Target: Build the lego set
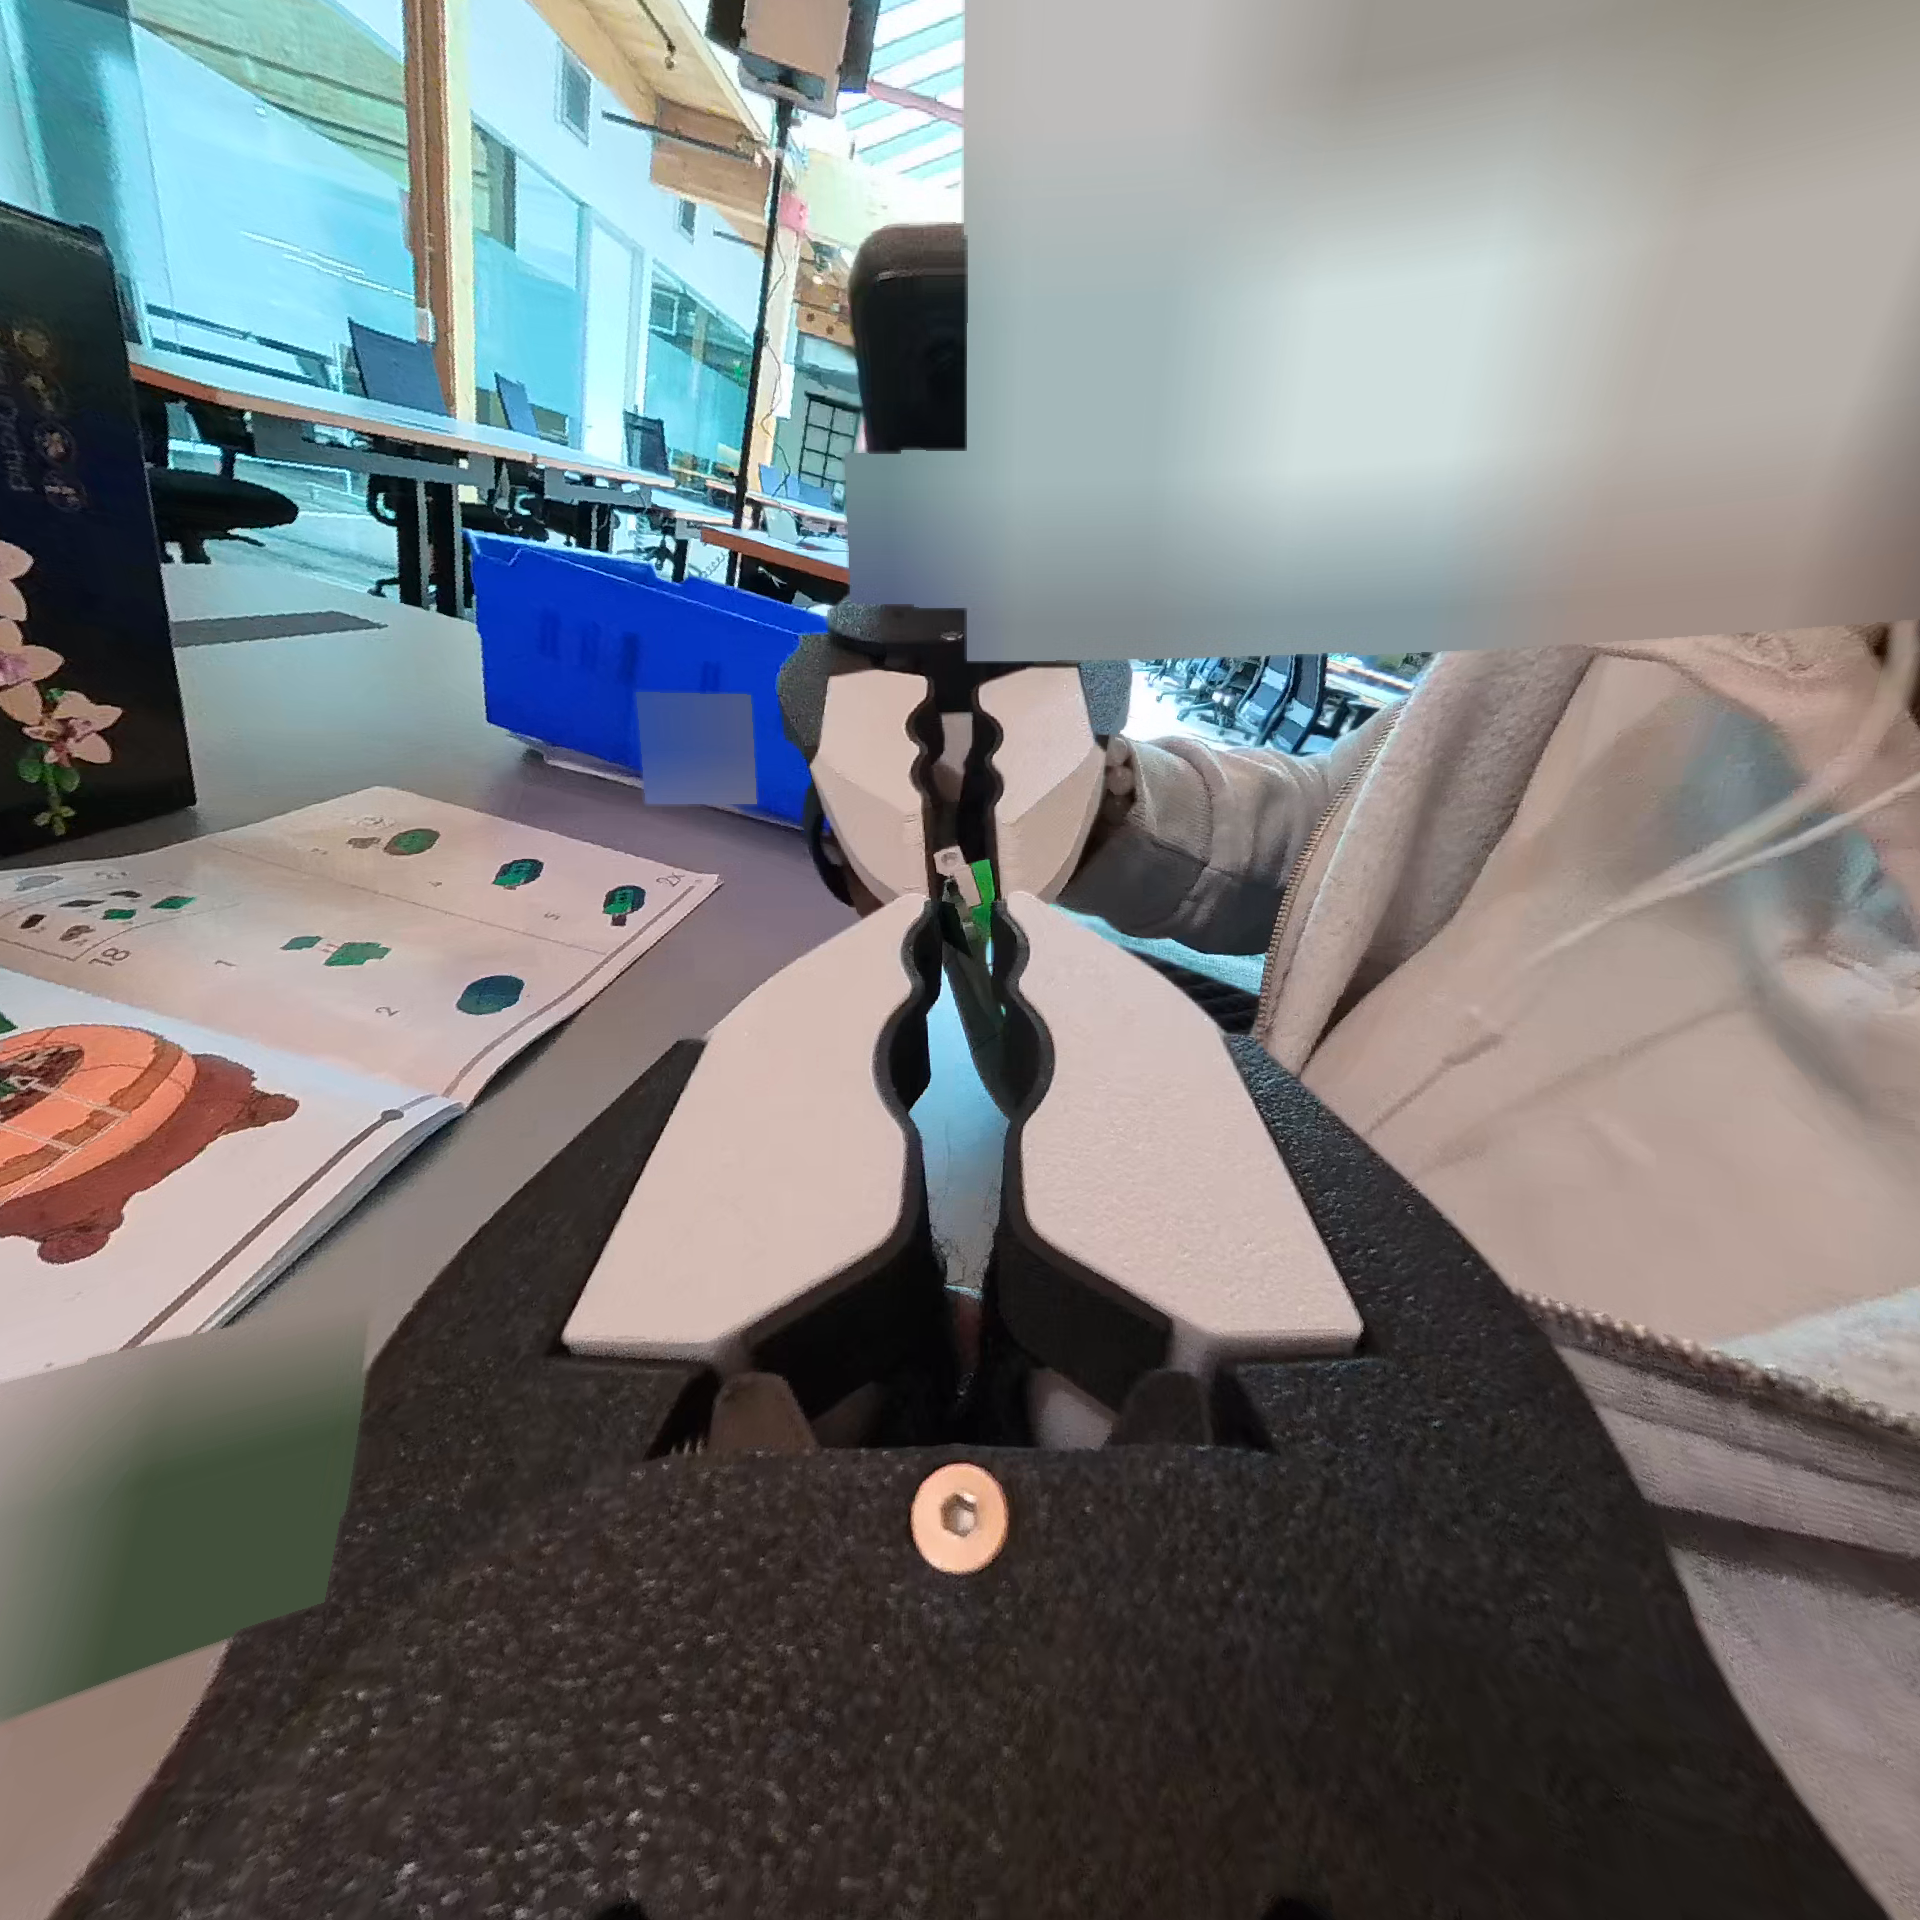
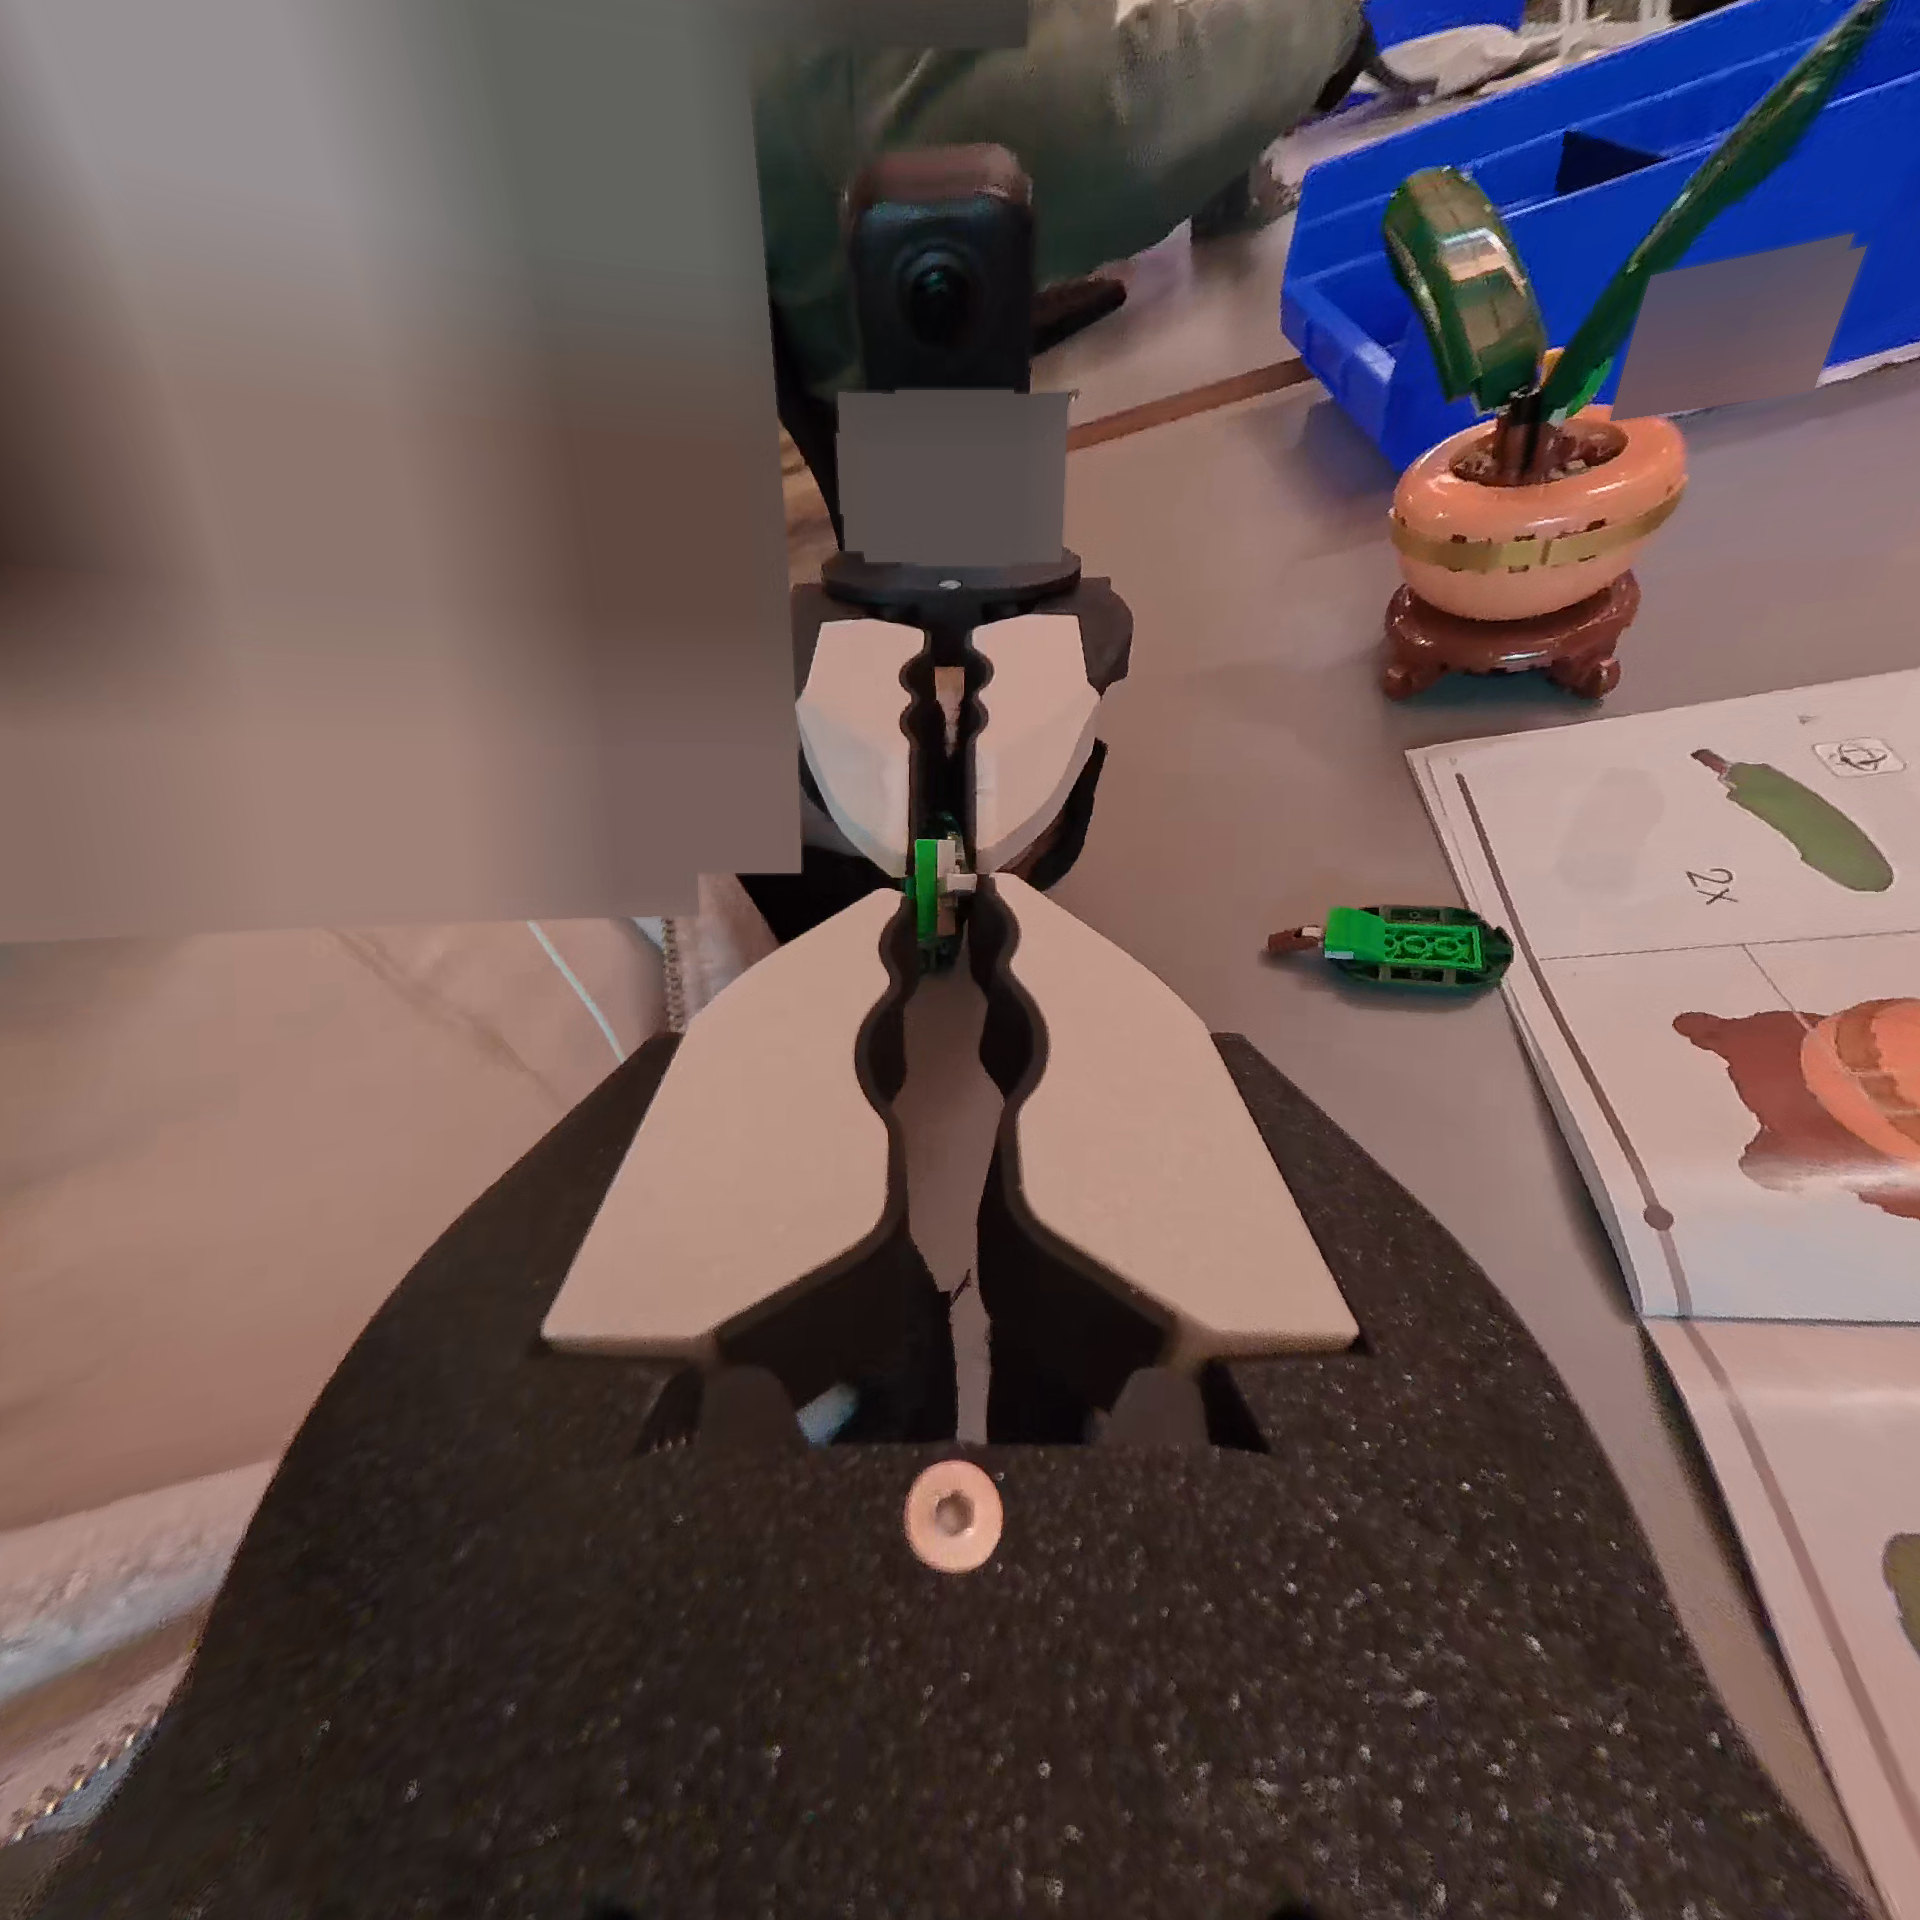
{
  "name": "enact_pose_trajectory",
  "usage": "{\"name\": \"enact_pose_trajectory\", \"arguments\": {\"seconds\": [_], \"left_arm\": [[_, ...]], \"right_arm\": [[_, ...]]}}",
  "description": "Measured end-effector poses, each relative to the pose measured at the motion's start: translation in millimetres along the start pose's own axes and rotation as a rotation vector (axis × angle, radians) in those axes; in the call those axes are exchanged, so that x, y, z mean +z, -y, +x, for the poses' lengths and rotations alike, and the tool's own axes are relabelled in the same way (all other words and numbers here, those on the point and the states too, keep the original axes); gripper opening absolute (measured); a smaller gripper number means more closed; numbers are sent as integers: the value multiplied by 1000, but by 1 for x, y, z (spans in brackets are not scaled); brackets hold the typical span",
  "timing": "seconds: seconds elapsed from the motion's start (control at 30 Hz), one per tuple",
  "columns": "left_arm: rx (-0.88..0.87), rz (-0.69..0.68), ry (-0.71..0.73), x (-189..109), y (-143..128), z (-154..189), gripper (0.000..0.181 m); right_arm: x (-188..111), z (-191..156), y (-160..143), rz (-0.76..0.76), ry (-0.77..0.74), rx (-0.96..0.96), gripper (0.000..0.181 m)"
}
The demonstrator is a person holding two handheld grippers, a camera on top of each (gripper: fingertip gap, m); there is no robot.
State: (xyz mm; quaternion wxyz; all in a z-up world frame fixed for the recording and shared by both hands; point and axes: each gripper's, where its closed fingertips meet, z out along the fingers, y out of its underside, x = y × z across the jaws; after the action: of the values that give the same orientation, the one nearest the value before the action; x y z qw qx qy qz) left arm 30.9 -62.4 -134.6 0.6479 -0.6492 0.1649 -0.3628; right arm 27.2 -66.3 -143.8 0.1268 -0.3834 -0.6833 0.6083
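Observation:
My left gripper (image 1: 961, 909) and right gripper (image 2: 940, 894) meet tip to tip in the air above the table. The left is shut on a dark green leaf piece (image 1: 977, 982) that lies between its fingers. The right is shut on a small bright green piece (image 2: 923, 899) with a pale peg on it, pressed against the leaf piece. The right gripper also shows in the left wrist view (image 1: 951, 831), and the left gripper in the right wrist view (image 2: 948, 800). A peach lego pot (image 2: 1538, 520) on a brown stand holds green leaves. Another green leaf assembly (image 2: 1403, 943) lies on the table.
The open instruction booklet (image 1: 312, 987) (image 2: 1714, 987) lies on the grey table. A blue bin (image 1: 623, 665) (image 2: 1351, 270) stands behind. The set's dark box (image 1: 73, 520) stands at the far left. A person in a beige hoodie (image 1: 1558, 987) is close on the right. My left and right fingertips are right by each other. The green leaf assembly (image 2: 1403, 943) is about 15 centimeters from both grippers' fingertips.

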Motion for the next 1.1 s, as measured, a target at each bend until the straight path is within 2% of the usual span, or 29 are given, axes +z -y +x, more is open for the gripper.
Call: {"name": "enact_pose_trajectory", "arguments": {"seconds": [0.3, 0.53, 0.67, 0.77, 0.87, 0.97, 1.1], "left_arm": [[45, -50, 8, -3, 13, -7, 9], [22, -43, 39, -4, 15, -7, 33], [65, -72, 35, 3, 10, -2, 34], [54, -40, 55, 4, 12, -6, 34], [-54, 49, 87, 0, 21, -20, 38], [-177, 136, 71, 0, 28, -28, 33], [-231, 163, 43, 6, 26, -31, 30]], "right_arm": [[2, 6, 15, 135, -7, -46, 9], [1, -3, 28, 218, -36, -98, 9], [0, -5, 32, 258, -49, -83, 9], [-5, 2, 39, 324, -88, -19, 9], [-12, 14, 48, 446, -98, 141, 8], [-13, 22, 45, 516, -85, 261, 8], [-11, 26, 39, 556, -78, 303, 9]]}}
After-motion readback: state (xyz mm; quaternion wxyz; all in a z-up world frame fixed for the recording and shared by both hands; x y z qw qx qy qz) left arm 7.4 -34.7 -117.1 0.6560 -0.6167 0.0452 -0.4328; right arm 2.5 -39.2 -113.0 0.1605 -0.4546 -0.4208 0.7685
